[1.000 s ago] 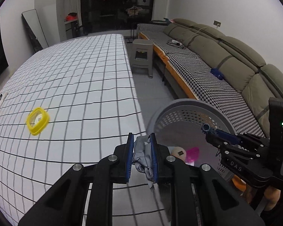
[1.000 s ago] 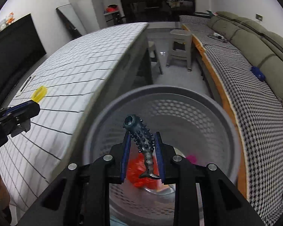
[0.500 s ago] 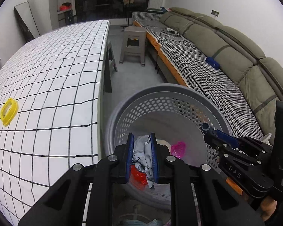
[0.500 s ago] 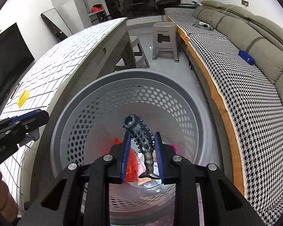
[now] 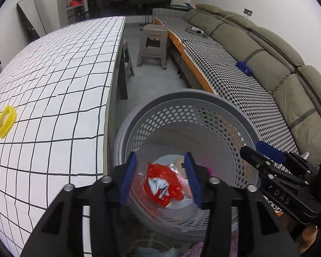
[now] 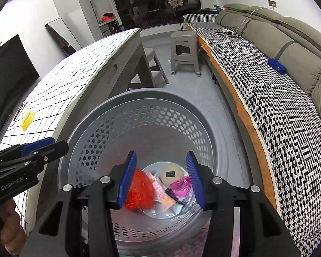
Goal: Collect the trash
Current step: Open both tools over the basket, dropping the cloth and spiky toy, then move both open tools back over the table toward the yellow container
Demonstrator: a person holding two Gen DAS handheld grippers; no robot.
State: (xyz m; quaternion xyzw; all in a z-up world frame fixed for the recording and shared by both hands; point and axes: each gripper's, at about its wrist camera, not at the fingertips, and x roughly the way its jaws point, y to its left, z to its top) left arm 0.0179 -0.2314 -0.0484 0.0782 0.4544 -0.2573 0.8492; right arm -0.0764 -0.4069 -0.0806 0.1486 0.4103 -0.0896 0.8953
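Both my grippers are over the grey basket (image 6: 139,107) right now. The left gripper (image 5: 160,177) and right gripper (image 6: 161,177) have just been opening, fingers spread with nothing between them. The trash sits on the basket floor: a red bag (image 6: 139,192), pink wrappers (image 6: 179,184) and a round beige lid (image 6: 171,171). The basket rim is just beside the checked table (image 5: 53,85) edge; open grey floor (image 6: 203,90) runs between it and the sofa (image 6: 267,85). A yellow ring (image 5: 6,121) lies on the table.
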